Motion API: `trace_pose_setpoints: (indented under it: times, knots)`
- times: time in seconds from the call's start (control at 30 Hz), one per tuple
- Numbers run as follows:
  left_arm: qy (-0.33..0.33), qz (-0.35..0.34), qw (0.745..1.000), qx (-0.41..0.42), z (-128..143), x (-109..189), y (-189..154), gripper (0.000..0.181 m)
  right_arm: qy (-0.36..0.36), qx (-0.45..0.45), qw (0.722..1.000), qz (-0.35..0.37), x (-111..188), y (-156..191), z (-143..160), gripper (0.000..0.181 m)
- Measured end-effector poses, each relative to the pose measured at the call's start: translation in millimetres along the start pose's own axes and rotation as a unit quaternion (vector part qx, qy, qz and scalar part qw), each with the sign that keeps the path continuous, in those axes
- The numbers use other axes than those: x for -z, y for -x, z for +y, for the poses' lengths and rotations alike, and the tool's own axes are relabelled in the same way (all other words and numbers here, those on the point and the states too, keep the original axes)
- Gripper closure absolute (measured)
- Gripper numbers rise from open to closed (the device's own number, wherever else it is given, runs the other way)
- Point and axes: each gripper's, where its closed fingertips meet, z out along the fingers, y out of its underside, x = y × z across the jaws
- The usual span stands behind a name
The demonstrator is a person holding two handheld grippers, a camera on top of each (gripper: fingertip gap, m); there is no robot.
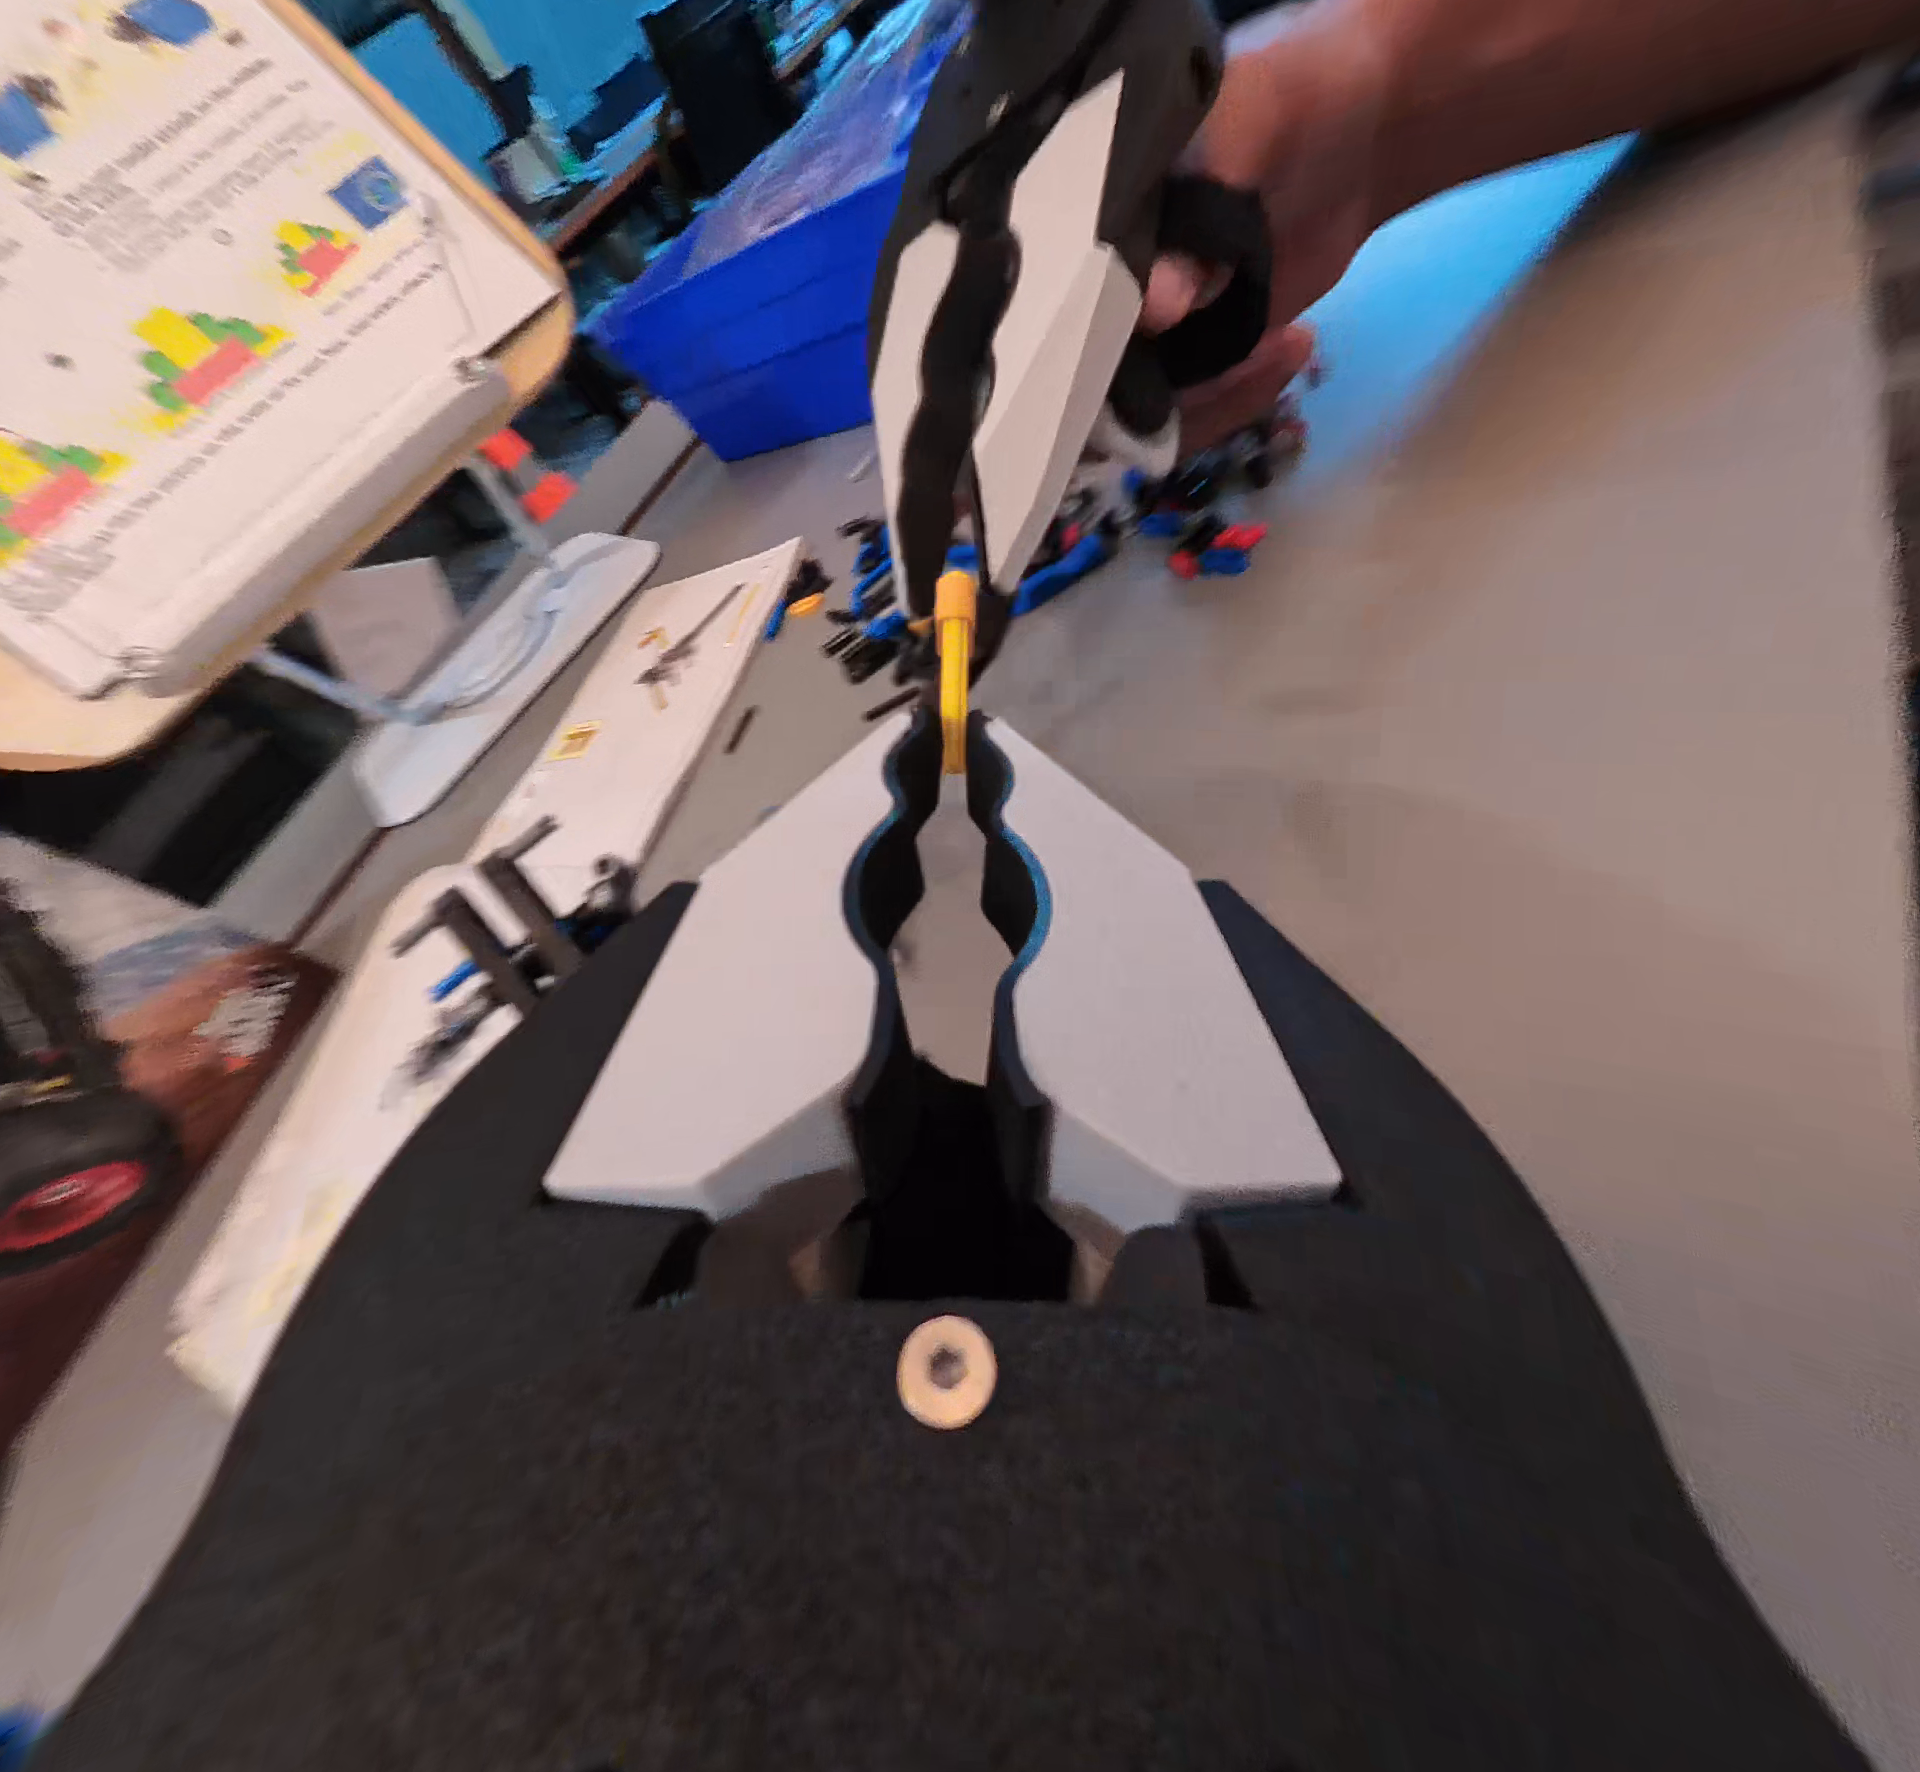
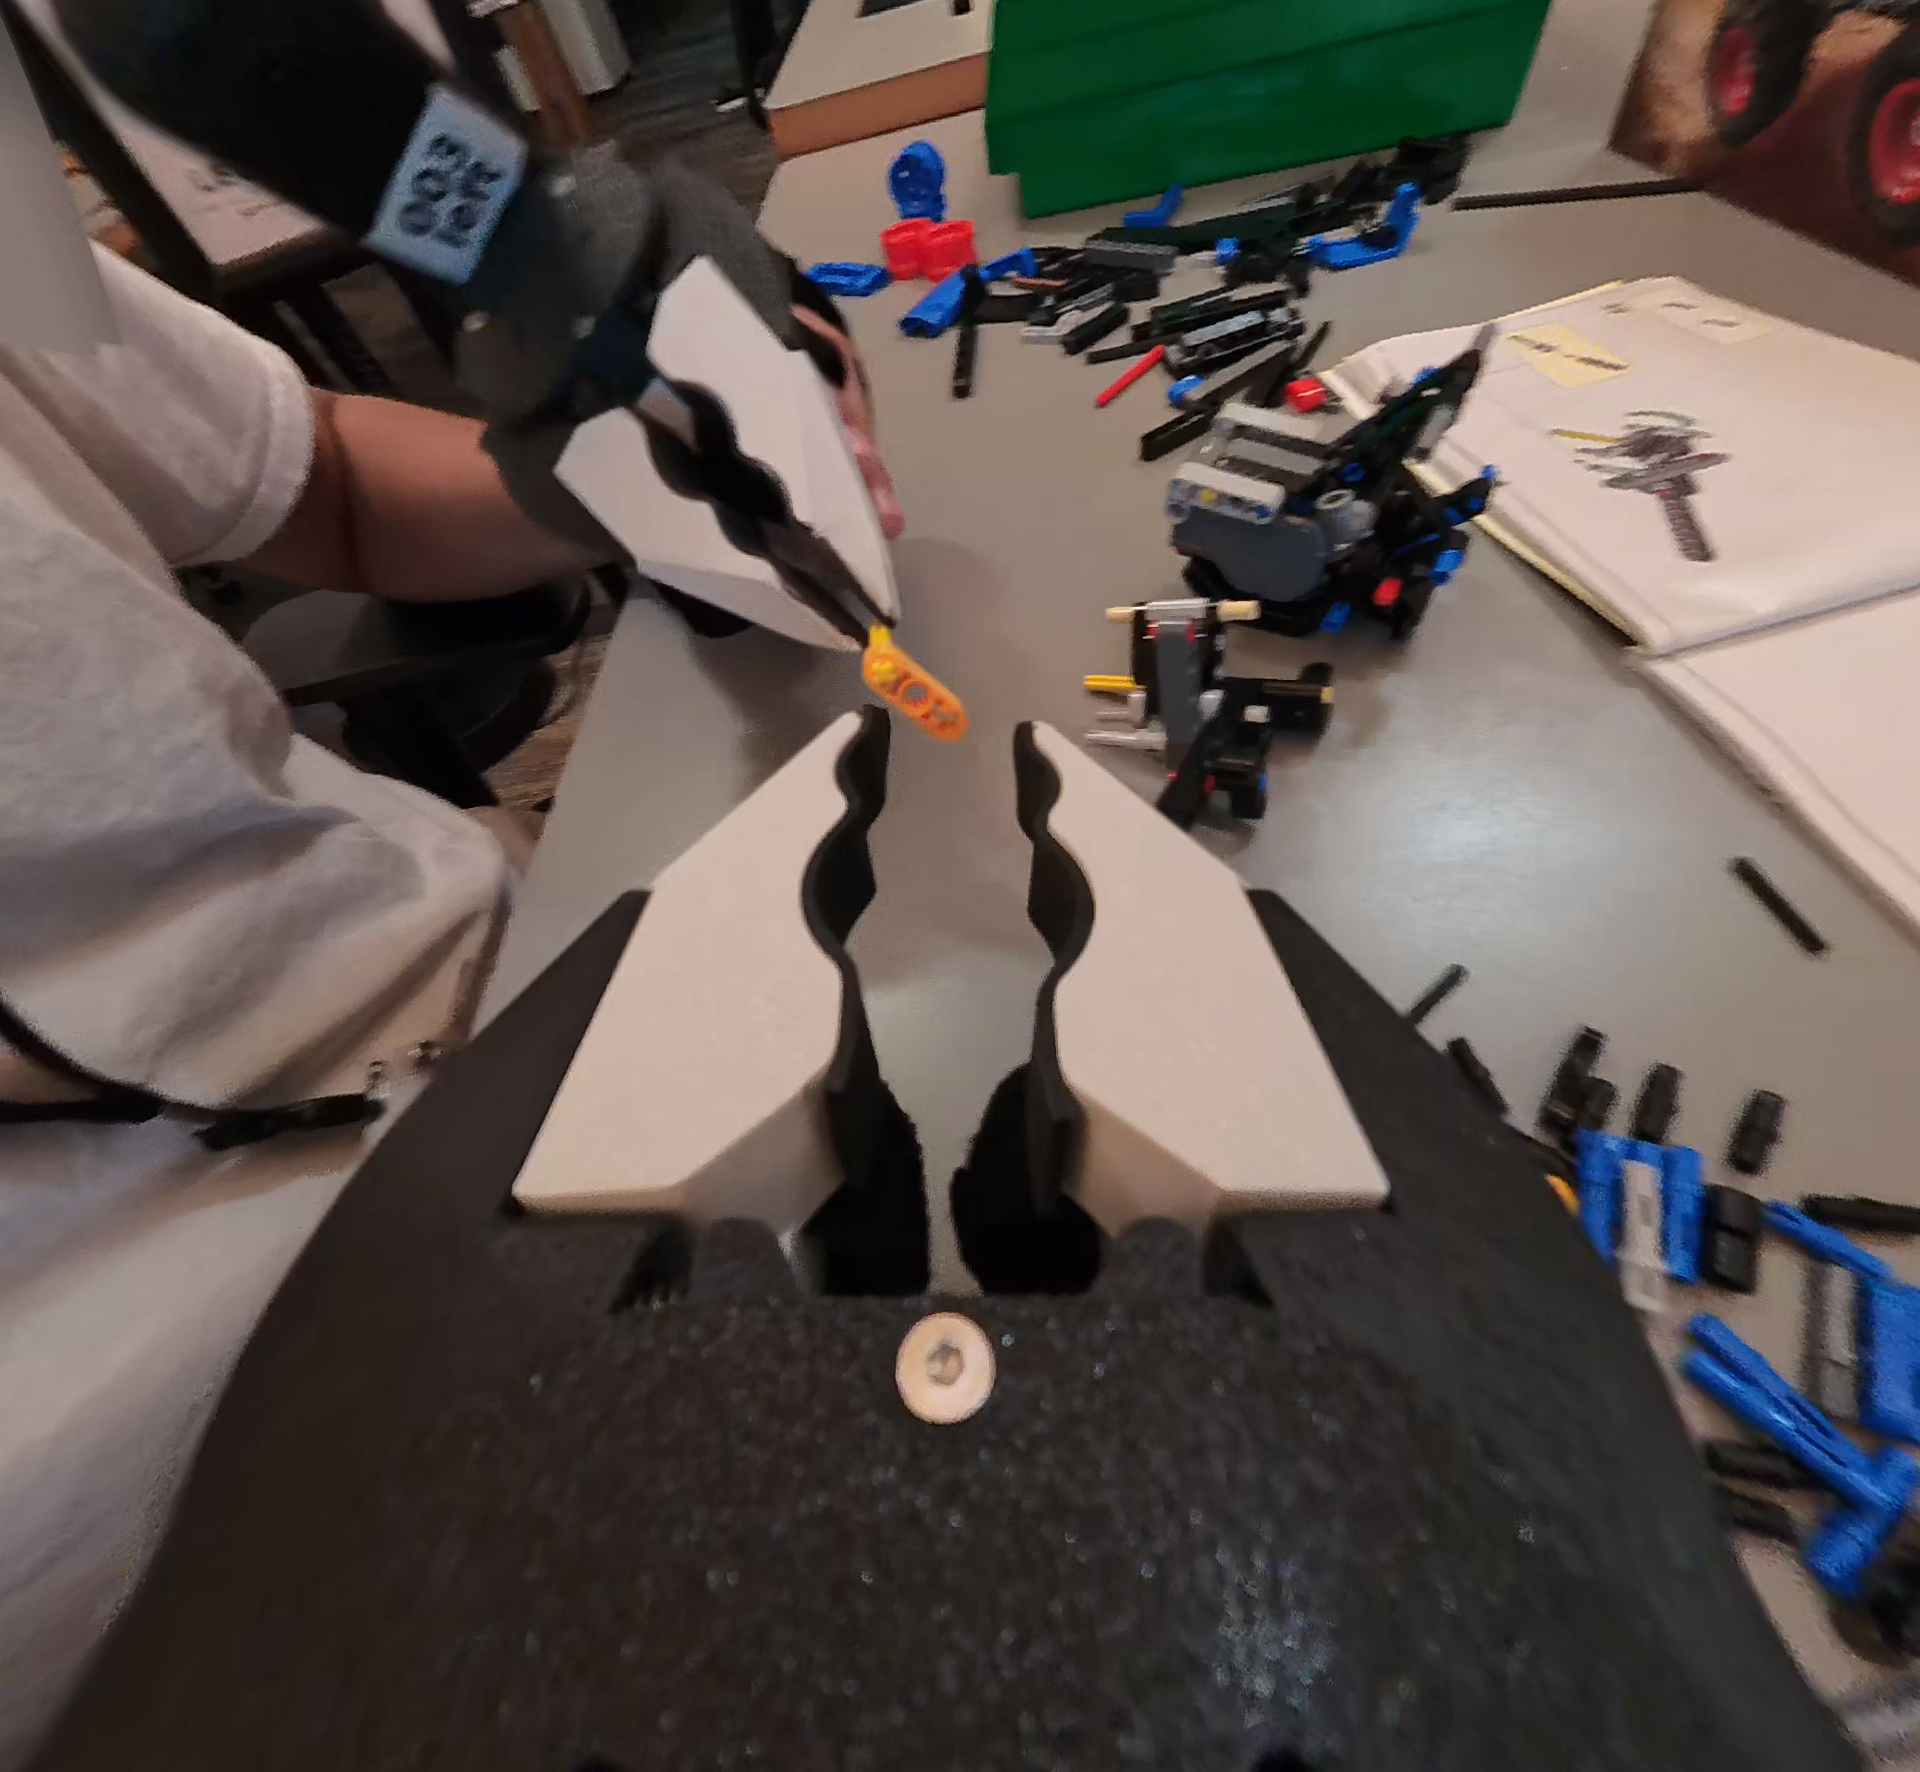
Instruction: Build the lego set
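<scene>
The left gripper (image 2: pixel 871 626) holds its jaws pinched on a small yellow lego beam (image 2: pixel 914 688) in the air over the desk's (image 2: pixel 1382 849) near edge. The right gripper (image 2: pixel 951 735), jaws spread, faces the beam without touching. Half-built models (image 2: pixel 1320 527) stand toward the right edge.

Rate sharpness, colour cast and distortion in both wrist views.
Left wrist view: motion-smeared background, blue cast up top, yellow piece fairly crisp in the left gripper. Right wrist view: neutral colour, sharp centre, blur and fisheye stretch at the edges; right gripper sharp.
</scene>
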Motion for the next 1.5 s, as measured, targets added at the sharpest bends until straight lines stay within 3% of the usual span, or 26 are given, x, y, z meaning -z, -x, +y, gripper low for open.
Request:
trace_pose_setpoints:
  times: [0.13,0.33,0.47,0.6,0.7,0.93,1.0,1.07,1.13,1.27,1.4,1.5]
  knots:
    - [0.058,-0.107,0.986,-0.11,10,-2,17,0.179,-0.023,-0.021,0.999,0.045,6,-16,-9,0.155]
    - [0.132,-0.204,0.939,-0.244,18,-6,28,0.179,-0.05,-0.144,0.988,0.005,-1,-13,-17,0.148]
    - [0.146,-0.246,0.903,-0.319,11,-8,26,0.179,-0.053,-0.201,0.978,-0.017,-8,-9,-19,0.149]
    - [0.152,-0.272,0.882,-0.353,6,-6,26,0.179,-0.065,-0.239,0.968,-0.026,-8,-11,-21,0.161]
    - [0.149,-0.292,0.87,-0.37,1,-3,28,0.179,-0.057,-0.246,0.968,-0.013,-9,-16,-16,0.16]
    - [0.141,-0.295,0.862,-0.386,-3,-3,24,0.179,-0.072,-0.292,0.951,-0.067,-11,-9,-20,0.17]
    - [0.134,-0.28,0.879,-0.363,-1,-6,21,0.179,-0.071,-0.286,0.953,-0.064,-11,-10,-19,0.172]
    - [0.119,-0.242,0.91,-0.314,2,-10,14,0.178,-0.064,-0.253,0.964,-0.059,-8,-11,-18,0.173]
    - [0.097,-0.206,0.941,-0.25,3,-10,12,0.164,-0.064,-0.209,0.975,-0.037,-2,-17,-21,0.173]
    - [0.095,-0.149,0.984,-0.023,25,-1,39,0.163,-0.068,-0.145,0.987,0.016,17,-36,-23,0.174]
    - [0.101,-0.058,0.967,0.229,55,3,55,0.162,-0.083,-0.157,0.984,0.02,26,-45,-24,0.174]
    - [0.127,-0.005,0.944,0.303,73,0,52,0.162,-0.081,-0.174,0.981,0.014,23,-48,-19,0.174]
